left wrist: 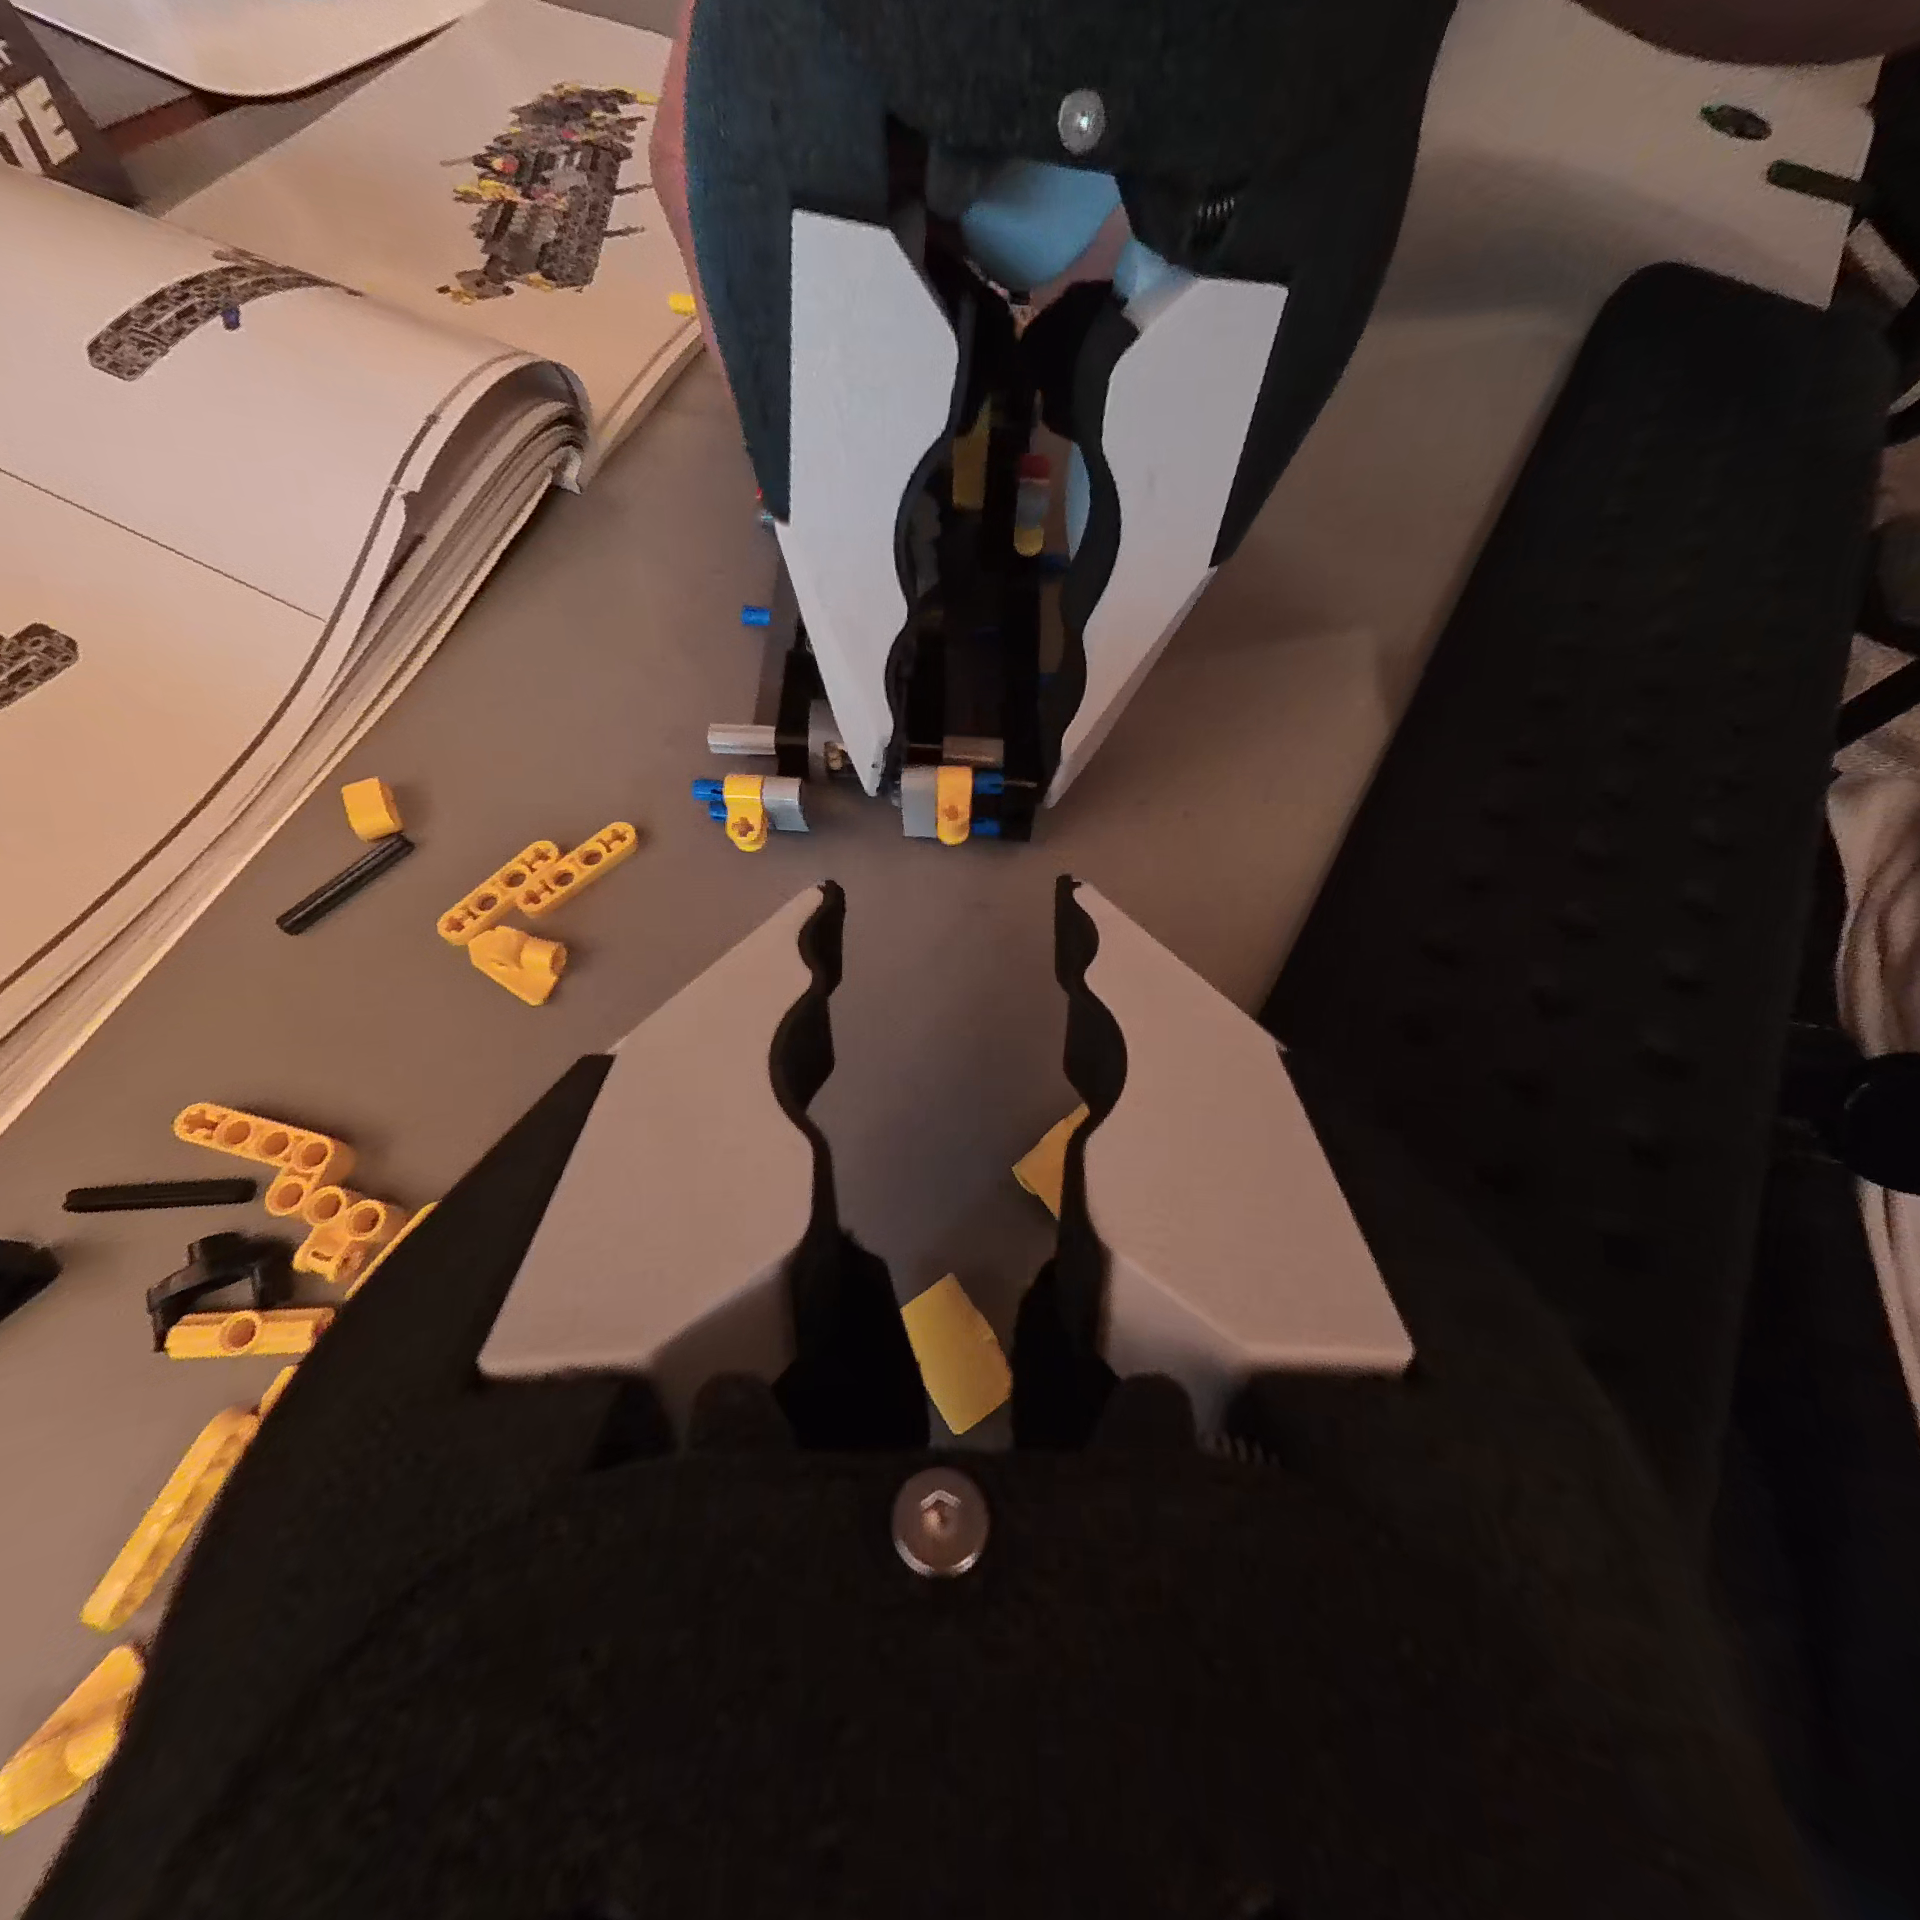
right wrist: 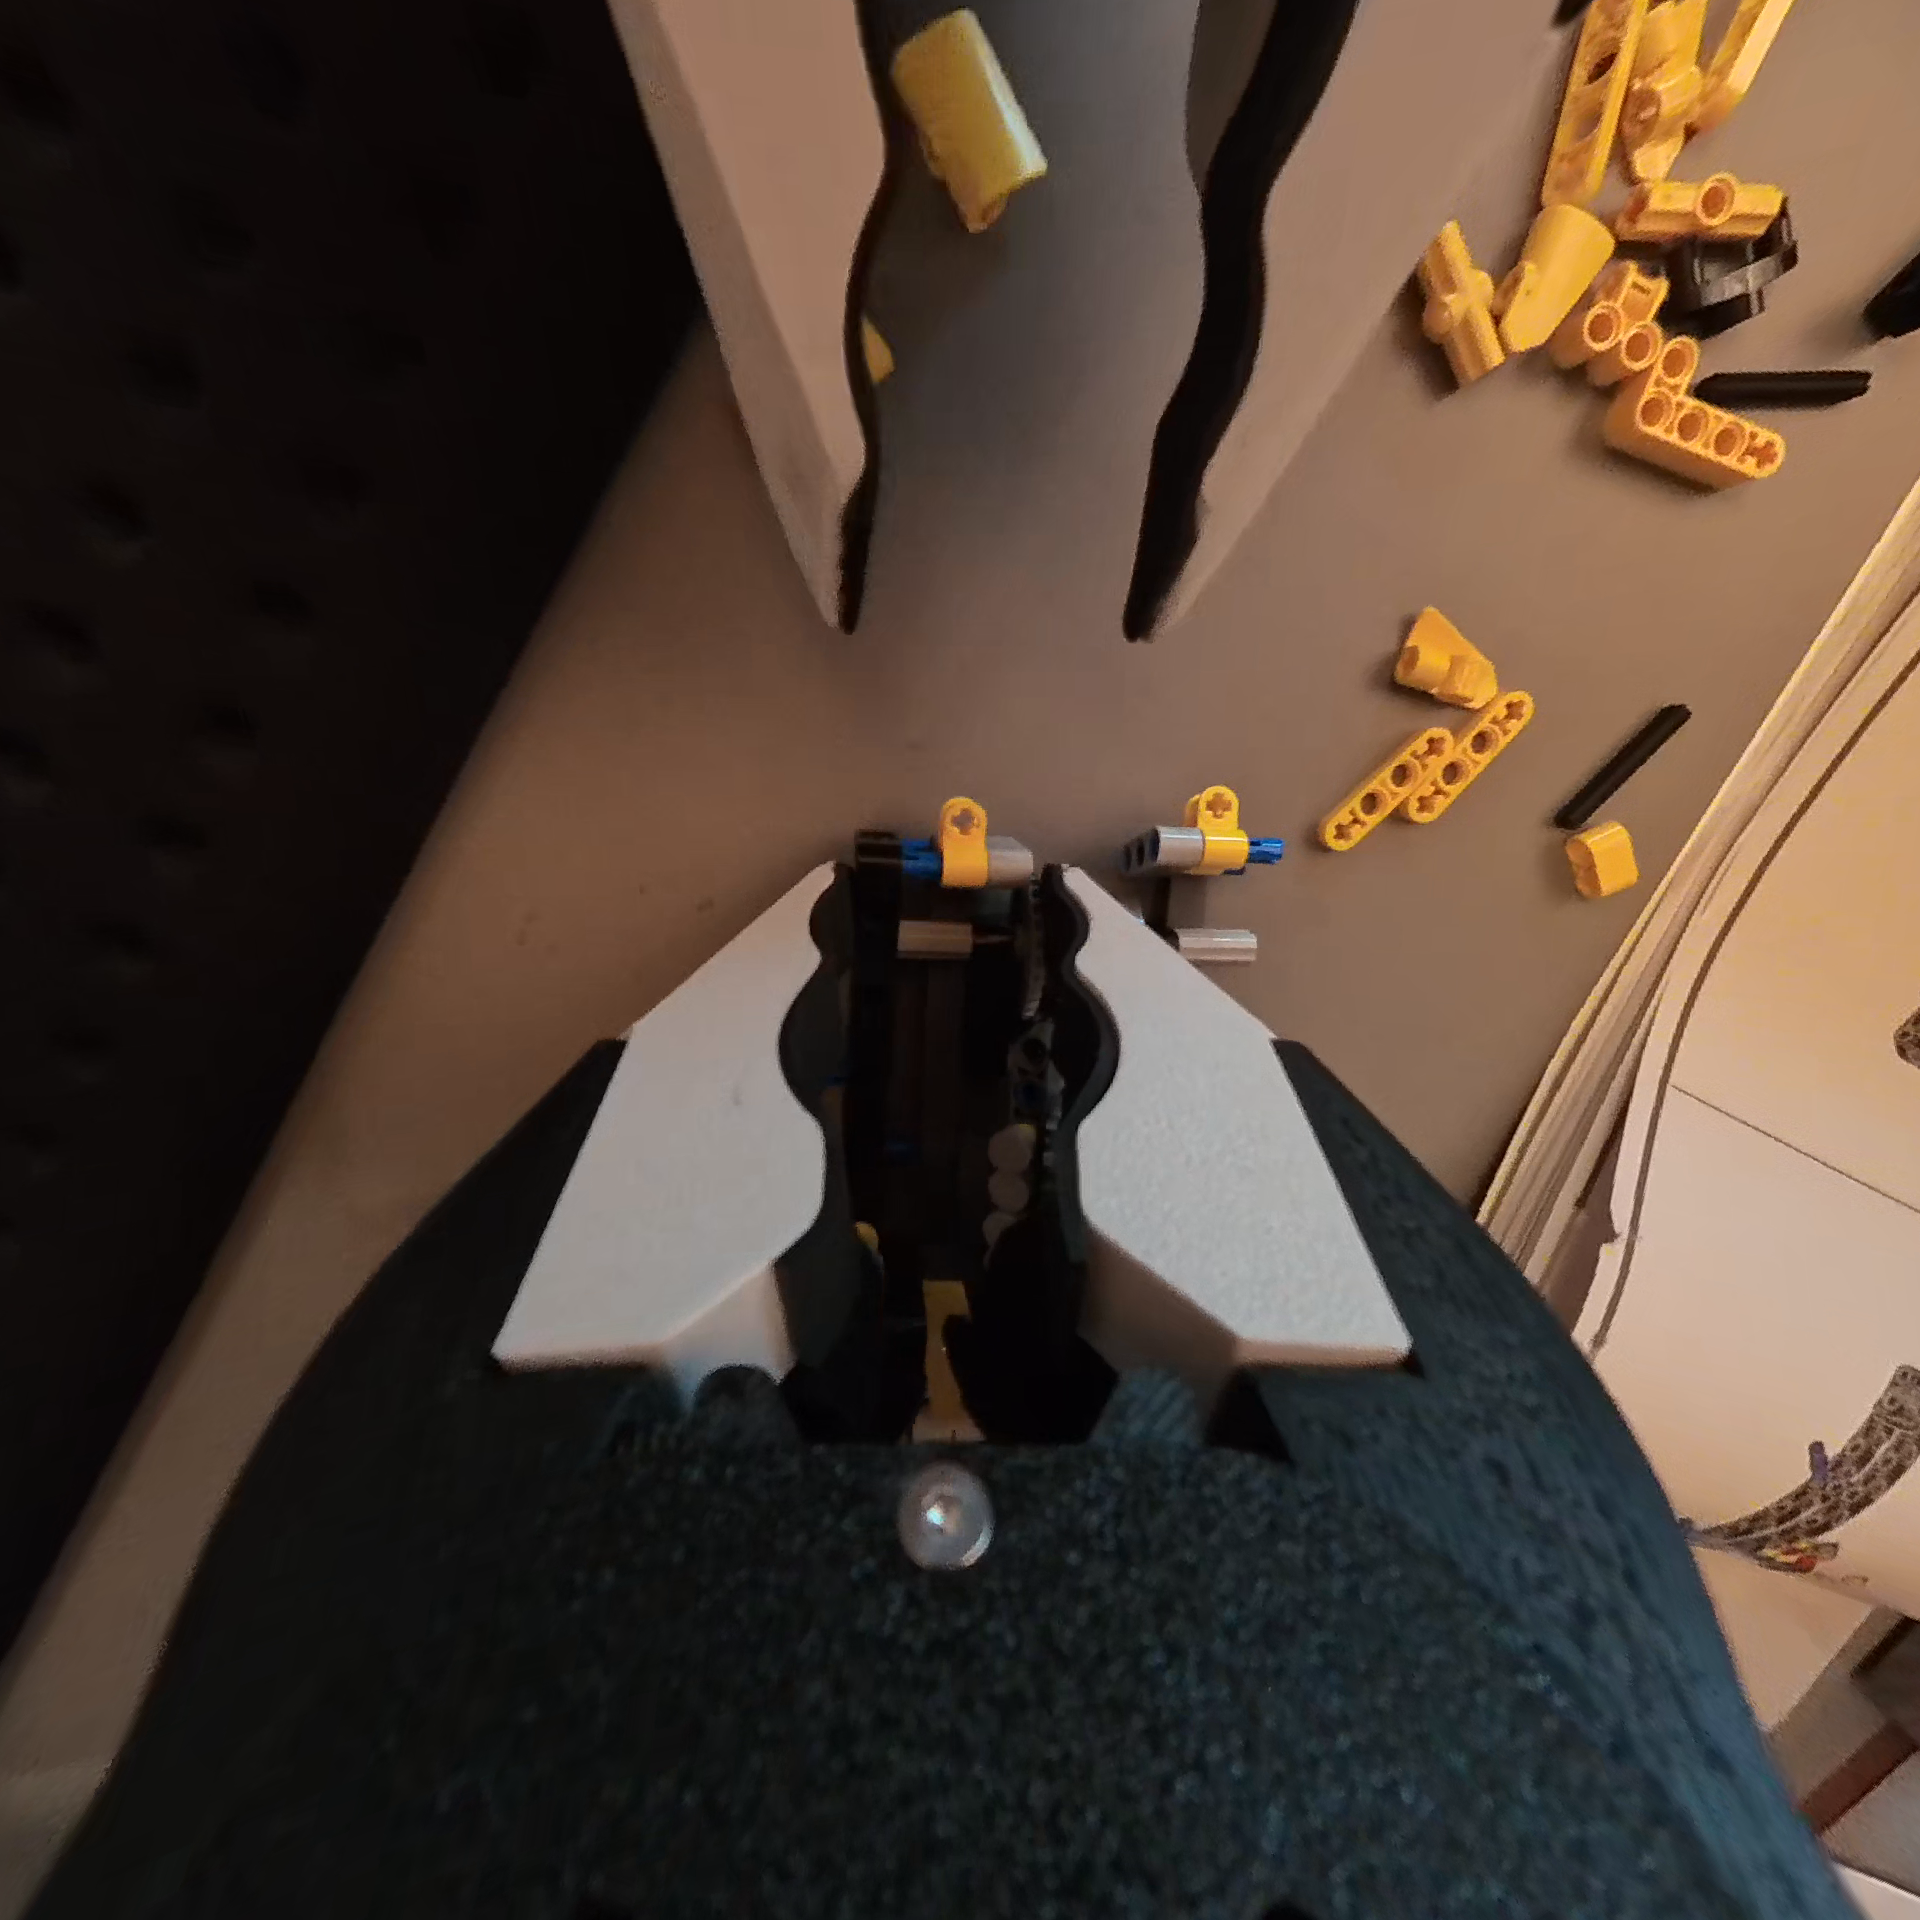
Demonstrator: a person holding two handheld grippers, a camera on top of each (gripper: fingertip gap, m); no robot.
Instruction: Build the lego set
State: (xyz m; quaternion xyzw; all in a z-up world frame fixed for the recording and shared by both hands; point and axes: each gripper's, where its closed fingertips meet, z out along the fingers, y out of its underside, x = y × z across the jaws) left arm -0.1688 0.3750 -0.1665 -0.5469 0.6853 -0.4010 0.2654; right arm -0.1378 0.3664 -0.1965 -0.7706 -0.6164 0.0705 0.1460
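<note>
Model [right wrist: 961, 1039], black with yellow and blue ends, sits mid-frame clenched in the right gripper [right wrist: 951, 894]; its inner parts are hard to make out. Left gripper [left wrist: 943, 894] gapes, released. Only the left view shows the booklet's [left wrist: 260, 436] whole page, upper left.

a grey table [left wrist: 623, 665] under warm, dim light. along its right edge stands a black perforated chair back [left wrist: 1621, 790]. an open booklet [left wrist: 208, 499] lies far left.

White fingers [left wrist: 717, 1122]; black wavy pads [left wrist: 805, 1023]
</note>
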